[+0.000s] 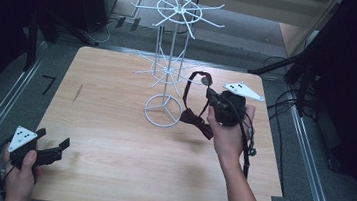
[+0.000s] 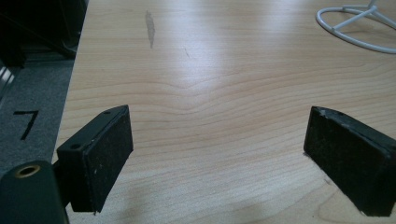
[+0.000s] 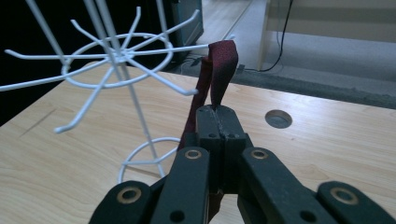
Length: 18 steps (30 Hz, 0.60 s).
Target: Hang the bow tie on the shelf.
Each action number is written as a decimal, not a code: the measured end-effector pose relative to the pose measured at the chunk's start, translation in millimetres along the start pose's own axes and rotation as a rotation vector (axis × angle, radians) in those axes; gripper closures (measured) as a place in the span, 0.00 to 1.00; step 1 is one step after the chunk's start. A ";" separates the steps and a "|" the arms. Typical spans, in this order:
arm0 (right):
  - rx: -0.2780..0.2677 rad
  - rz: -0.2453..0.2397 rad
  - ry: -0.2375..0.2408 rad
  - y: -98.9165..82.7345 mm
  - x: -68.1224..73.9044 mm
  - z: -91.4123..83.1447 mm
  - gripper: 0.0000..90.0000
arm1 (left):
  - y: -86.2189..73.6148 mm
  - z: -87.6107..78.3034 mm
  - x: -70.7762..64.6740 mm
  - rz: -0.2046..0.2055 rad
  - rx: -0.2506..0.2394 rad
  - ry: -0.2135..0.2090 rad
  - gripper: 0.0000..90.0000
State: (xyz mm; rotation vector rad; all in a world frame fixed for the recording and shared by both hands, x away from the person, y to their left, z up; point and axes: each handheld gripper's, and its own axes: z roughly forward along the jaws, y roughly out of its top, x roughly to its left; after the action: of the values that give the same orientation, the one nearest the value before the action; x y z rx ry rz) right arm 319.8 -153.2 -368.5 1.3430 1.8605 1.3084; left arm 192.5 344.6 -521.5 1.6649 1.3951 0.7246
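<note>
One bow tie (image 1: 198, 117) pinched by right gripper (image 1: 215, 100), one rack (image 1: 168, 69)

The high view looked forward and down over the whole light wooden table (image 1: 124, 165). Both gripper views sat low and close, sharing the white wire rack's ring base (image 2: 355, 28) (image 3: 140, 161).

A dark red bow tie (image 1: 197, 118) with a thin strap (image 3: 219, 65) is held above the desk (image 1: 113, 124), its strap pinched between the closed fingers (image 3: 208, 123) of the right gripper (image 1: 210, 95). The strap rises above the fingers as a loop, just beside an arm of the white wire display stand (image 1: 168, 69). The bow hangs below the fingers, near the stand's ring base.
</note>
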 end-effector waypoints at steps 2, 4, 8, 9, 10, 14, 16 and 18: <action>-0.005 0.002 0.015 0.0 5.8 -1.1 1.00 | 0.0 0.0 0.0 0.000 -0.001 0.000 0.10; -0.005 -0.004 0.022 -0.3 10.6 -1.0 1.00 | 0.0 0.0 0.0 0.000 0.000 0.000 0.10; 0.000 -0.006 0.034 -2.0 17.2 1.9 1.00 | 0.0 0.0 0.1 -0.001 0.000 -0.001 0.10; 0.005 -0.008 0.035 -2.6 18.8 3.7 1.00 | 0.0 0.0 0.2 0.000 0.000 -0.001 0.10; 0.010 -0.011 0.038 -3.5 20.5 7.1 1.00 | 0.0 0.0 0.2 0.000 0.000 -0.001 0.10; 0.027 -0.017 0.044 -5.0 24.8 14.6 1.00 | 0.0 0.0 0.2 -0.001 0.001 -0.002 0.10; 0.031 -0.019 0.045 -5.2 26.0 16.6 1.00 | 0.0 0.1 0.1 -0.002 0.000 -0.002 0.10; 0.042 -0.028 0.049 -5.6 28.7 22.4 1.00 | 0.0 0.1 0.1 -0.002 0.000 -0.003 0.10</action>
State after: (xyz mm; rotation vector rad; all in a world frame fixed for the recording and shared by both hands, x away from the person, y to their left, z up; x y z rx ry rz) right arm 324.3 -118.2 -379.0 1.3118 1.9435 1.3057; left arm 192.6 344.8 -521.6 1.6644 1.3947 0.7210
